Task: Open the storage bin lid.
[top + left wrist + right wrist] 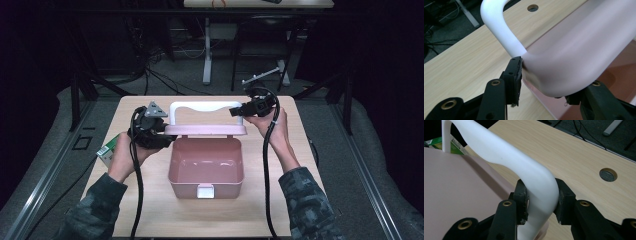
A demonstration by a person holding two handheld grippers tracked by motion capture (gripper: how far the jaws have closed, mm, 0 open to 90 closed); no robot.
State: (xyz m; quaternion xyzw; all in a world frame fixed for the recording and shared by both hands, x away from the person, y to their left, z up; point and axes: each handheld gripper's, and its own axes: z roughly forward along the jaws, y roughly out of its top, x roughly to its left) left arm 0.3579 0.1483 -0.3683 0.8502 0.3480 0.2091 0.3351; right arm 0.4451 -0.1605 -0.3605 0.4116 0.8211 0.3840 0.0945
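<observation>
Jaws of both grippers are clamping the pink plastic box's lid (206, 130): left gripper (159, 131) its nine-o'clock corner, right gripper (237, 112) the white handle (200, 106). The box (206, 167) is sitting mid-table, open and empty; closing remains.

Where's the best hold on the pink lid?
By the white handle, at its right bend, coming from the right as the right gripper does: the bar is slim enough for the jaws. The lid stands upright, and its broad left corner barely fits the left gripper.
</observation>
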